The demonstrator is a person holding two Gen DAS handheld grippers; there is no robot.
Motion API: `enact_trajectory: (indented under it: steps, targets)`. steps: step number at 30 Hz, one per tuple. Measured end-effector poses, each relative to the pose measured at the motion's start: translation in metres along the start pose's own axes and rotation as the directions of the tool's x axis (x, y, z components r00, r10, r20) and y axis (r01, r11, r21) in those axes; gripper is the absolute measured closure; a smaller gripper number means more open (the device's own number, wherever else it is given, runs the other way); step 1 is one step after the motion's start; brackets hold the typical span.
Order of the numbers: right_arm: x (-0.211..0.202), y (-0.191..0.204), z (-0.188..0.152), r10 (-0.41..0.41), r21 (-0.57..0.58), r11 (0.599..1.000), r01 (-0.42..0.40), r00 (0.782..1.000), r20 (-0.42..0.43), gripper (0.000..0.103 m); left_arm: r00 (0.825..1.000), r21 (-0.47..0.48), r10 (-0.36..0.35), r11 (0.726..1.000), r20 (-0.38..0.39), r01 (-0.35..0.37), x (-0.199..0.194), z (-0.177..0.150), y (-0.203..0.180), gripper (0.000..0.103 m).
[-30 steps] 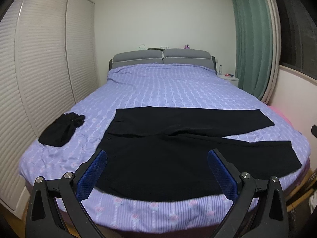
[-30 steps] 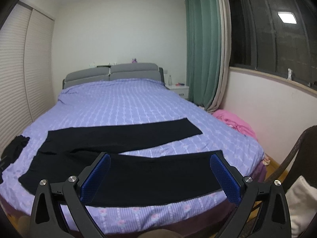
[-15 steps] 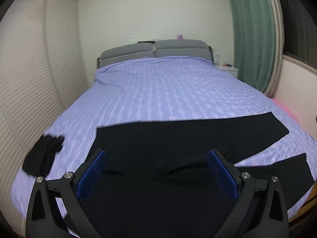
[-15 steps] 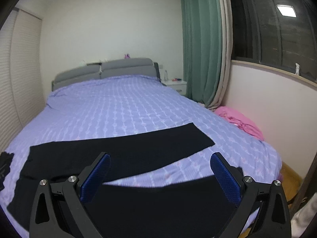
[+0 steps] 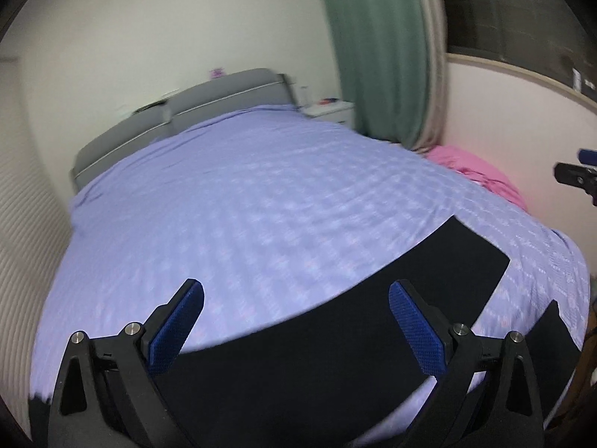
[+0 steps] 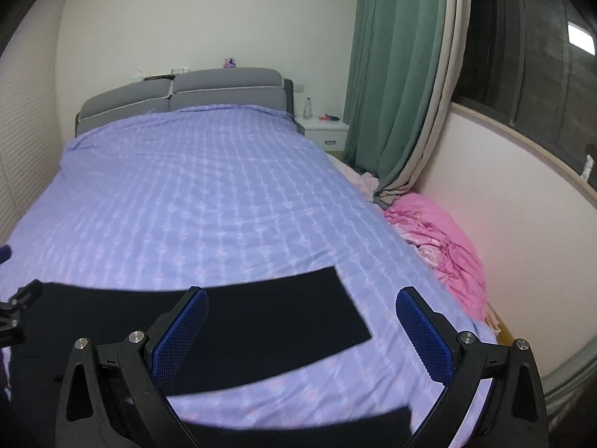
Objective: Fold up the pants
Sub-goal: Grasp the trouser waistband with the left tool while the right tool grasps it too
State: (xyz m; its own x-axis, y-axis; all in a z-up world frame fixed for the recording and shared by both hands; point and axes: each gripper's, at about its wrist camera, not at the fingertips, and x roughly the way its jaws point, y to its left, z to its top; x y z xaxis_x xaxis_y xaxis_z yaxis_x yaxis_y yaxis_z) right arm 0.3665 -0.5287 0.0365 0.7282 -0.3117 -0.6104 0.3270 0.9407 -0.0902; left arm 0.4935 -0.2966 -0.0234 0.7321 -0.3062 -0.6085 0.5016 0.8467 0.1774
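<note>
Black pants [image 5: 335, 339] lie flat across the near end of the purple bedspread [image 5: 242, 205], legs pointing right. In the right wrist view the far leg [image 6: 268, 321] ends between my fingers and the near leg [image 6: 298, 431] lies at the bottom edge. My left gripper [image 5: 296, 321] is open and empty, low over the far leg. My right gripper [image 6: 302, 326] is open and empty over the far leg's hem end. The right gripper also shows at the right edge of the left wrist view [image 5: 578, 175].
A grey headboard [image 6: 179, 93] is at the far end. A white nightstand [image 6: 324, 130] and green curtain [image 6: 391, 74] stand at the right. Pink bedding [image 6: 444, 242] is heaped between the bed and the wall. White slatted wardrobe doors [image 5: 22, 242] are at the left.
Both grippers have moved forward and lower over the bed, the left one also turning right. The small black garment at the left has left the view. Both stay open.
</note>
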Motion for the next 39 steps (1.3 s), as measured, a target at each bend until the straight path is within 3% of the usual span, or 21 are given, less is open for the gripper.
enact_trajectory:
  steps: [3,6,10,14,17,25,31,34,36,39]
  targets:
    - [0.053,-0.027,0.015,-0.003,-0.012,1.000,0.002,0.999,-0.036,0.001,0.997,0.038,-0.082,0.996,-0.004,0.082,0.057,0.017,-0.023,0.001]
    - [0.109,-0.046,0.020,0.038,-0.038,0.998,-0.041,0.997,-0.072,0.002,0.993,0.087,-0.110,0.990,-0.042,0.113,0.108,0.022,-0.043,0.015]
    - [0.194,-0.056,0.022,0.109,-0.101,0.987,-0.127,0.980,-0.168,0.017,0.982,0.129,-0.142,0.979,-0.122,0.158,0.166,0.020,-0.063,0.016]
    - [0.247,-0.055,0.012,0.140,-0.157,0.972,-0.175,0.967,-0.212,0.019,0.959,0.136,-0.191,0.966,-0.209,0.222,0.202,0.007,-0.074,0.016]
    - [0.282,-0.056,0.004,0.176,-0.163,0.960,-0.227,0.944,-0.278,0.020,0.939,0.142,-0.210,0.956,-0.271,0.255,0.225,-0.003,-0.081,0.017]
    - [0.344,-0.058,-0.024,0.258,-0.123,0.937,-0.327,0.884,-0.390,0.021,0.909,0.183,-0.227,0.935,-0.351,0.304,0.273,-0.018,-0.090,0.024]
    - [0.373,-0.060,-0.027,0.244,-0.122,0.939,-0.322,0.871,-0.426,0.021,0.857,0.156,-0.284,0.912,-0.429,0.380,0.301,-0.023,-0.092,0.029]
    - [0.386,-0.062,-0.031,0.251,-0.098,0.938,-0.332,0.847,-0.468,0.024,0.835,0.133,-0.298,0.908,-0.462,0.398,0.311,-0.028,-0.091,0.033]
    - [0.392,-0.060,-0.031,0.280,-0.076,0.929,-0.363,0.821,-0.497,0.034,0.825,0.114,-0.322,0.902,-0.464,0.416,0.312,-0.029,-0.090,0.043]
    - [0.392,-0.056,-0.032,0.311,-0.076,0.915,-0.396,0.813,-0.491,0.052,0.804,0.106,-0.360,0.883,-0.473,0.458,0.310,-0.030,-0.094,0.069]
